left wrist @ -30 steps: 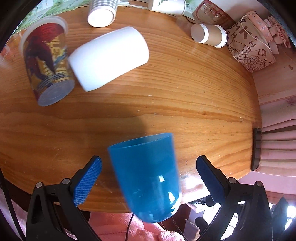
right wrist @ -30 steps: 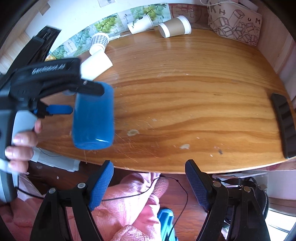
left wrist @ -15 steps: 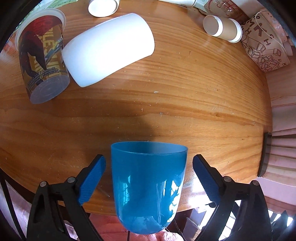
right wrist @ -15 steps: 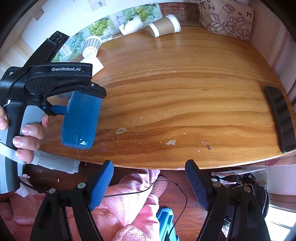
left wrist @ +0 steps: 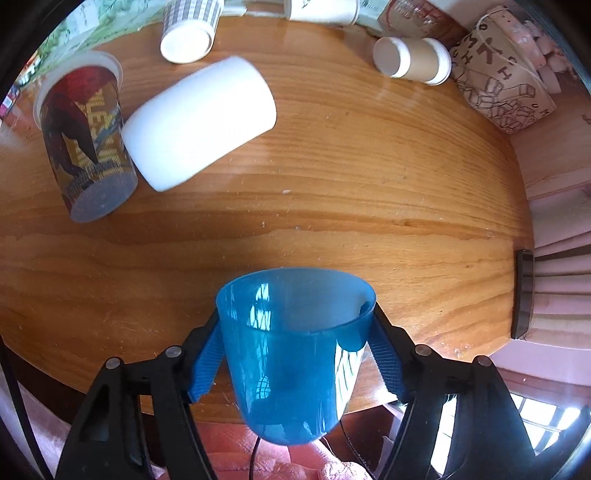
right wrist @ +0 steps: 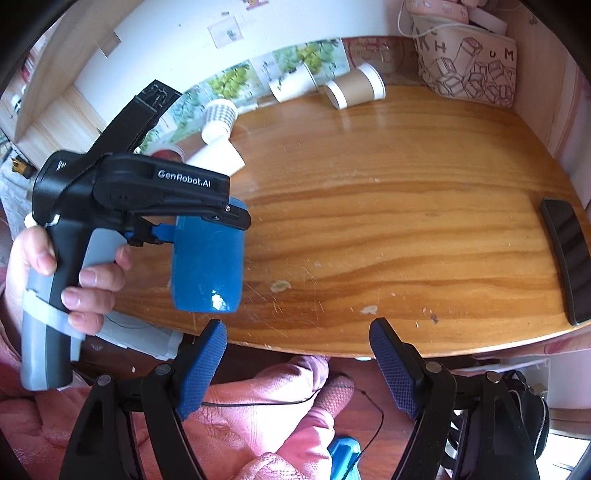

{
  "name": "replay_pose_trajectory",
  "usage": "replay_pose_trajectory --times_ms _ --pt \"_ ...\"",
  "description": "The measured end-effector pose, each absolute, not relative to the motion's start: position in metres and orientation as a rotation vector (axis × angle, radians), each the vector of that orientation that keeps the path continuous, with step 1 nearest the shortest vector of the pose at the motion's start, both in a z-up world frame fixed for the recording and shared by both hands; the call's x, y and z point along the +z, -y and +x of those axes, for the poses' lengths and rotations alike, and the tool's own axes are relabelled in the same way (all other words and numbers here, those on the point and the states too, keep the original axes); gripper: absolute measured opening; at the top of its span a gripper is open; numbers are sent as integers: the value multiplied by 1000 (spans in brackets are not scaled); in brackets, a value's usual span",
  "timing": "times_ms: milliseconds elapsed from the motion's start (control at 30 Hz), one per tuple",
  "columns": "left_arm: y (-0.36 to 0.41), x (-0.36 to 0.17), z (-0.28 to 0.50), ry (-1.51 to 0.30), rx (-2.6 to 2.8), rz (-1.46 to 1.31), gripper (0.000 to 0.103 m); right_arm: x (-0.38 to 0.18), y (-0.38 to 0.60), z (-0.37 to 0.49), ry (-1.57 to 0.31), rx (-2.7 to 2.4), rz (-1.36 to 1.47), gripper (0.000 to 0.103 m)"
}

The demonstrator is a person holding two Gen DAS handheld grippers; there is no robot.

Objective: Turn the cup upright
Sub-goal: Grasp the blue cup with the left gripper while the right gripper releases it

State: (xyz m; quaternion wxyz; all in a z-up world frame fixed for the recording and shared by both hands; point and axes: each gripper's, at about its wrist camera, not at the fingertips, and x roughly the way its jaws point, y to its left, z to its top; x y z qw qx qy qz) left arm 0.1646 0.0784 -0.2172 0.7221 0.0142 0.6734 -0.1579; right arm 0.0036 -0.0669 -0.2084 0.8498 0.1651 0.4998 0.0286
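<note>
Blue plastic cup (left wrist: 291, 354) is pinched between my left tool's (left wrist: 295, 354) pads, squeezed enough that the rim bends. It's over the near edge of the worktop (left wrist: 332, 184), mouth pointing away from me and slightly up, long axis along the fingers. My right tool (right wrist: 297, 354) is spread wide with nothing in it, off the worktop edge. Beyond the blue cup I count five more cups: one white (left wrist: 199, 122), one printed (left wrist: 86, 147), three paper ones. One dark phone (right wrist: 567, 258) far right of it.

I see a translucent blue cup (left wrist: 291, 354), a plain white cup (left wrist: 199, 122), a grey-checked paper cup (left wrist: 190, 27) upper left, and blue textured gripper pads (right wrist: 203, 369).
</note>
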Motion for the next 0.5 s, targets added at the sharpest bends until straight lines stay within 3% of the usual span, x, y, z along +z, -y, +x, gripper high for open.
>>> replay_pose_trajectory --times_ms 500 --pt "-90 -175 168 -1201 -411 29 71 -190 60 14 -972 76 318 80"
